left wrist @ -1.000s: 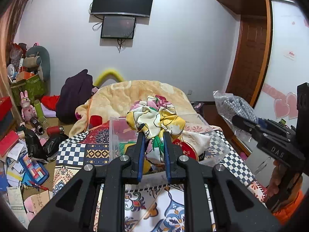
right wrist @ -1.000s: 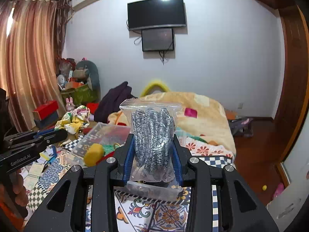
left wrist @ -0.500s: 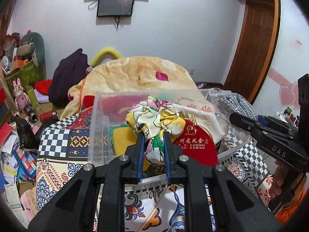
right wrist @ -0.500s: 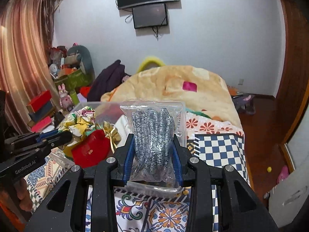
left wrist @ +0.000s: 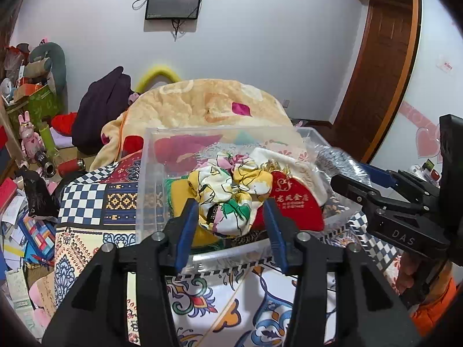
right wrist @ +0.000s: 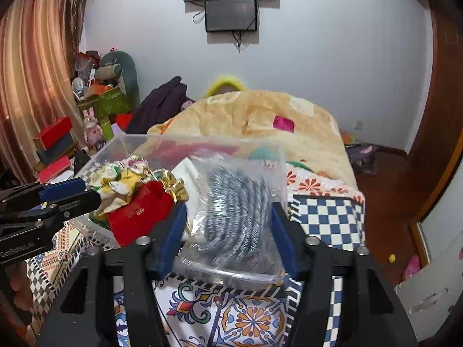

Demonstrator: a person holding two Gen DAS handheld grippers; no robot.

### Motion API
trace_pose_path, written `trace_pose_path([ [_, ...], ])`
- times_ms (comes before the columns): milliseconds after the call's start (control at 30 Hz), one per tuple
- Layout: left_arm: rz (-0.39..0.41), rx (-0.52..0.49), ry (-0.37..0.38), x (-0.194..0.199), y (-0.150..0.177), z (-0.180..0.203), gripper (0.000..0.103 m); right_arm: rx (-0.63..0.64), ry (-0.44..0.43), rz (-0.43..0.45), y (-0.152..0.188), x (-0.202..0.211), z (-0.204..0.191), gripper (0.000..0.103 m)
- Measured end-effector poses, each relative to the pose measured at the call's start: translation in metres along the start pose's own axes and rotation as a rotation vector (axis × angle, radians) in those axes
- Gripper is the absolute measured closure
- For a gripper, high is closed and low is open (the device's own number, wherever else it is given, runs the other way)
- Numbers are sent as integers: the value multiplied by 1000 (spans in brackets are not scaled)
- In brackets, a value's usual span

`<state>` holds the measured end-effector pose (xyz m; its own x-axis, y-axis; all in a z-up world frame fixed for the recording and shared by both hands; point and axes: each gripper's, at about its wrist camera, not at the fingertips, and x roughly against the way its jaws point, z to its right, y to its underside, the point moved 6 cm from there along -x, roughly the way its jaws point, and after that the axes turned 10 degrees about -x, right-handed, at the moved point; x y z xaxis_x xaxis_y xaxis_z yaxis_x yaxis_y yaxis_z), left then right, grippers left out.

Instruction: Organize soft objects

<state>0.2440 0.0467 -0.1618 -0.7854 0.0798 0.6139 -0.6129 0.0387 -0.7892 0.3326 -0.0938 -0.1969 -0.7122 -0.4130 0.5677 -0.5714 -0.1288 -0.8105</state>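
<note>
The floral fabric bundle (left wrist: pixel 228 196) lies in the clear plastic bin (left wrist: pixel 150 185) on top of a yellow item, beside a red pouch (left wrist: pixel 292 205) with gold trim. The left gripper (left wrist: pixel 230 217) has its blue fingers spread wide on either side of the bundle, not pinching it. The right gripper (right wrist: pixel 228 228) is also spread, with the bagged striped item (right wrist: pixel 234 211) between its fingers at the bin's near edge.
</note>
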Motion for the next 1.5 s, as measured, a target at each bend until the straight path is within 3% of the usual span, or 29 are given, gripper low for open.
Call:
trace_pose_path([
  [200, 65, -10, 8, 34, -12, 5, 55, 25, -12, 65, -13, 32, -6, 44],
  [533, 268, -49, 4, 127, -43, 24, 53, 41, -77, 261, -38, 117, -22, 35],
  [733, 383, -86, -24, 181, -53, 37, 40, 33, -132, 362, -45, 164, -32, 33],
  [900, 440, -109, -47, 210, -57, 46, 29, 35, -161, 430, -42, 196, -38, 21],
  [1000, 473, -116, -58, 225, -56, 51, 22, 37, -172, 458, -41, 207, -44, 20],
  [1067, 488, -124, -64, 232, -56, 54, 21, 35, -179, 470, -39, 212, -45, 17],
  [1200, 503, -130, -62, 240, -54, 57, 8, 22, -191, 494, -37, 217, -47, 2],
  [1500, 523, -133, -73, 252, -47, 66, 0, 13, -205, 493, -31, 217, -46, 0],
])
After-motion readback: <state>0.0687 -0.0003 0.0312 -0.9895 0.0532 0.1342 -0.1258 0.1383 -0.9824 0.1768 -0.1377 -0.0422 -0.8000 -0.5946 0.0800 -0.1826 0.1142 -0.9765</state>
